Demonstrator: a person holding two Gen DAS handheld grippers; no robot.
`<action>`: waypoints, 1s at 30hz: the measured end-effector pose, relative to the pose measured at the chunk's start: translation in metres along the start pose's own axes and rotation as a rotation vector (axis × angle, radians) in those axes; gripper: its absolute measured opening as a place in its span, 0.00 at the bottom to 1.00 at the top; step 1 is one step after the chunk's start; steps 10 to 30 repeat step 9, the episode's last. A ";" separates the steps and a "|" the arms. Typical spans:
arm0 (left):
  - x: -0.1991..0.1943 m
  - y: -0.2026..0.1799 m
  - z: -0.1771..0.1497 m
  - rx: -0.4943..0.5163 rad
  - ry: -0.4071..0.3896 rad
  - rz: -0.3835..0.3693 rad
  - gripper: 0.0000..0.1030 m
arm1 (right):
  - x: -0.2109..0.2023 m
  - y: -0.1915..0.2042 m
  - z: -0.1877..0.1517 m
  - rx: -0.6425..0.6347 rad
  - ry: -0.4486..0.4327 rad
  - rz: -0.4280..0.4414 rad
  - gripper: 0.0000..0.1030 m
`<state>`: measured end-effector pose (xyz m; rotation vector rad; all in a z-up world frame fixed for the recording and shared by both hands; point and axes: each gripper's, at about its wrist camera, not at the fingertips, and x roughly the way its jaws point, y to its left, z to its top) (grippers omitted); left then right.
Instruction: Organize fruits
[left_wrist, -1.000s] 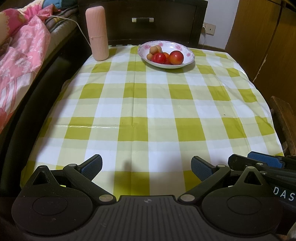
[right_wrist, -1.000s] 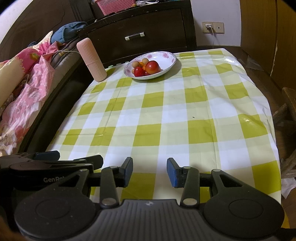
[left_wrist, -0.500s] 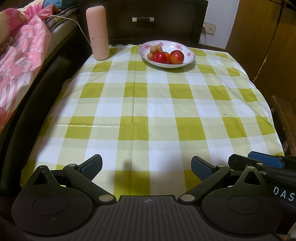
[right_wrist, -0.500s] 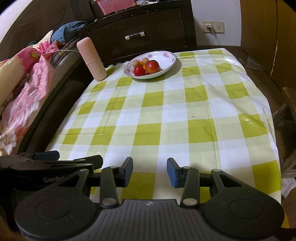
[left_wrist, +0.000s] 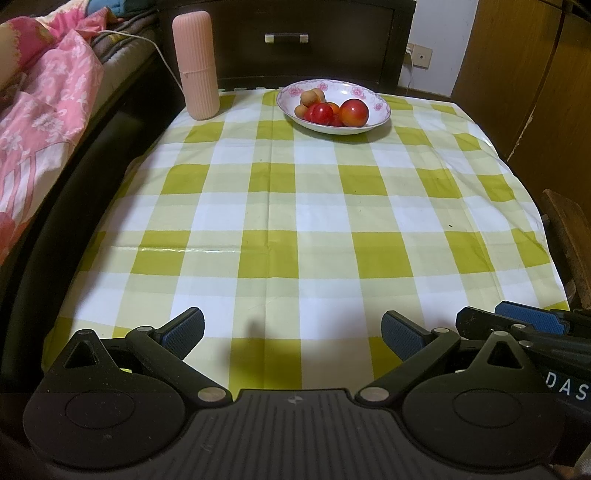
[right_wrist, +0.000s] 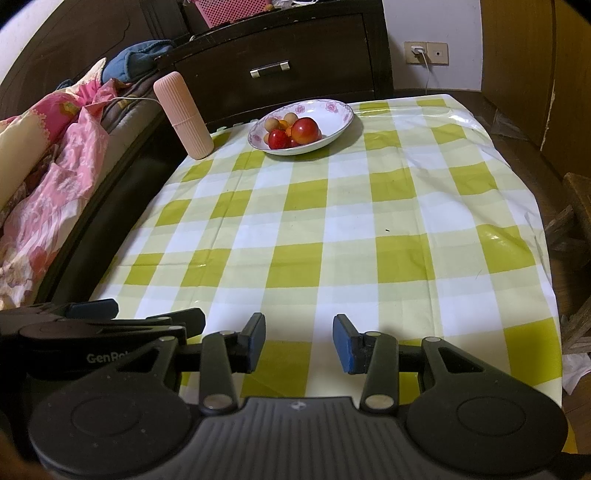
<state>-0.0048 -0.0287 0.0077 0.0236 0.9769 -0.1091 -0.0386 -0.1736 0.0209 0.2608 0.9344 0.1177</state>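
Fruits (left_wrist: 334, 109), red and small tan, fill floral bowl (left_wrist: 380, 110).

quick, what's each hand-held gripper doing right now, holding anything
Left hand-held gripper: open wide, empty, over the green-and-white checked tablecloth.
Right hand-held gripper: open with a narrower gap, empty.
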 end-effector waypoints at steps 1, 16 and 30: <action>0.000 0.000 0.000 0.000 0.001 -0.001 1.00 | 0.000 0.000 0.000 0.000 0.000 -0.001 0.45; -0.001 -0.002 0.000 0.002 -0.007 0.009 1.00 | 0.000 0.001 0.001 -0.010 -0.012 -0.015 0.45; -0.001 -0.002 0.000 0.002 -0.007 0.009 1.00 | 0.000 0.001 0.001 -0.010 -0.012 -0.015 0.45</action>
